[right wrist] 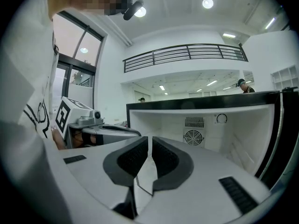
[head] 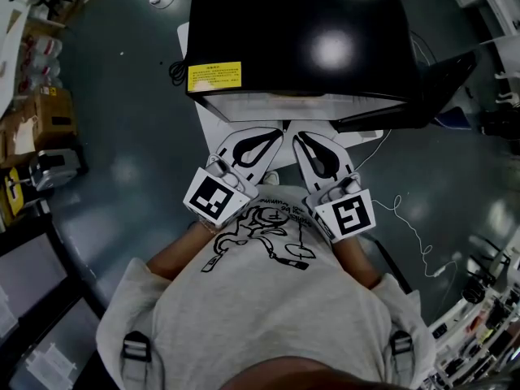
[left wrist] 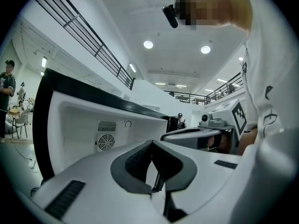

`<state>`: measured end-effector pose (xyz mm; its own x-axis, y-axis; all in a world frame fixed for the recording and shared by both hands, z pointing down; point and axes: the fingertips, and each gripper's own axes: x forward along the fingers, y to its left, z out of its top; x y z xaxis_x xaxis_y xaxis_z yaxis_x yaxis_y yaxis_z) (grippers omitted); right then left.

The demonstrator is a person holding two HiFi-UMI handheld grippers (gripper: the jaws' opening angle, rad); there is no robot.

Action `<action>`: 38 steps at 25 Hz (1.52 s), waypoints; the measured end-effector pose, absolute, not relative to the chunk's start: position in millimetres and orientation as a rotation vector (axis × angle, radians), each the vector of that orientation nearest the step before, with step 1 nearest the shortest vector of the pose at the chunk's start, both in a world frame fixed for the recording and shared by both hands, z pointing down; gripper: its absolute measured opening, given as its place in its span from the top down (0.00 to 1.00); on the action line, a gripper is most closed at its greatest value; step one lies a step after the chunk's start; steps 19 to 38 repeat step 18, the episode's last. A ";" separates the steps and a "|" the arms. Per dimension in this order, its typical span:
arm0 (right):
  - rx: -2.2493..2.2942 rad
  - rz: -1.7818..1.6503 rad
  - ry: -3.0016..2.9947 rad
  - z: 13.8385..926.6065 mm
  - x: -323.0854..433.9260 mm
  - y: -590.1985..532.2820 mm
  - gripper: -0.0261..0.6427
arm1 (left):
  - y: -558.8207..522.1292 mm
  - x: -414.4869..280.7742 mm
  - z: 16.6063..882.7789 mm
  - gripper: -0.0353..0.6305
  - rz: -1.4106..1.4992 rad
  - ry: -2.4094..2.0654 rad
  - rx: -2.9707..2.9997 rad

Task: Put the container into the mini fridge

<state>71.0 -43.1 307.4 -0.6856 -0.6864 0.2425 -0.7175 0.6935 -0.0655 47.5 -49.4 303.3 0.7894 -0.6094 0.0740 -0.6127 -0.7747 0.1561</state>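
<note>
**Desk:** What does the frame show?

**Photographer:** A person stands at the open mini fridge (head: 325, 47). Its door (head: 422, 96) is swung out to the right, and both grippers are held side by side at the mouth. The left gripper (left wrist: 151, 148) is clenched on nothing. The right gripper (right wrist: 150, 143) is closed to a slit and is also empty.

**Desk:** And the container?

**Photographer:** It shows in no view. The white cavity with its fan grille (right wrist: 193, 137) looks bare as far as it can be seen, but the grippers' own bodies hide the fridge floor. The container may sit down there, or it may wait somewhere out of frame.

**Desk:** What counts as good handling here?

**Photographer:** Probably keeping both grippers level and clear of the fridge's black frame and the door edge, whichever way they travel.
</note>
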 end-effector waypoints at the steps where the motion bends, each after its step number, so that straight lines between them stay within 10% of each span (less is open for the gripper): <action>1: 1.129 0.234 -2.700 308.0 70.8 -41.7 0.89 | -48.4 46.8 303.6 0.92 0.036 -0.969 2.807; 38: 1.133 0.240 -2.677 311.8 67.2 -33.2 0.89 | -41.2 33.3 305.3 0.92 0.044 -0.999 2.791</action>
